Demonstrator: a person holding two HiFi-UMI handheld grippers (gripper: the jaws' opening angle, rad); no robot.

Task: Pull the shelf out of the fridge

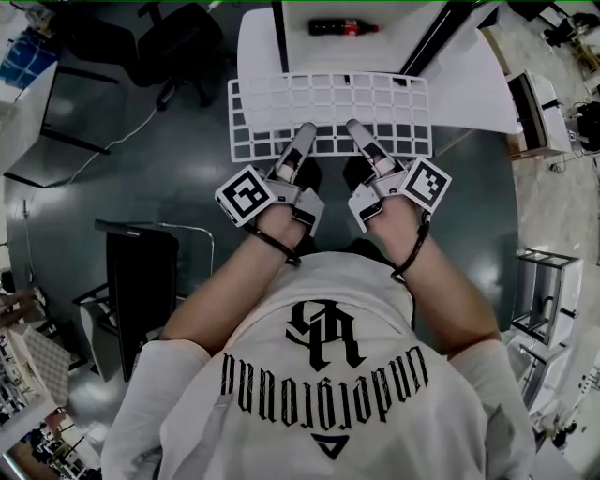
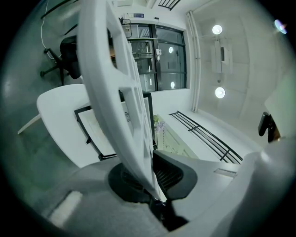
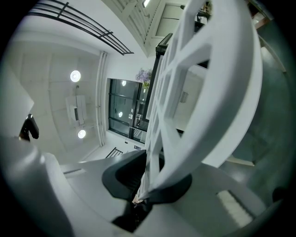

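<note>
A white grid shelf (image 1: 328, 111) is held flat in the air in front of the person, over the near edge of a white table (image 1: 469, 84). My left gripper (image 1: 305, 131) is shut on the shelf's near rim at the left of middle. My right gripper (image 1: 356, 129) is shut on the same rim just to the right. In the left gripper view the shelf (image 2: 115, 92) runs edge-on between the dark pads (image 2: 178, 173). In the right gripper view the shelf (image 3: 203, 92) likewise stands clamped between the pads (image 3: 125, 178). No fridge shows in any view.
A dark bottle with a red label (image 1: 342, 27) lies on the white table beyond the shelf. A black chair (image 1: 178, 42) stands at the far left and a dark stand (image 1: 141, 281) by the person's left side. White shelving units (image 1: 544, 112) line the right.
</note>
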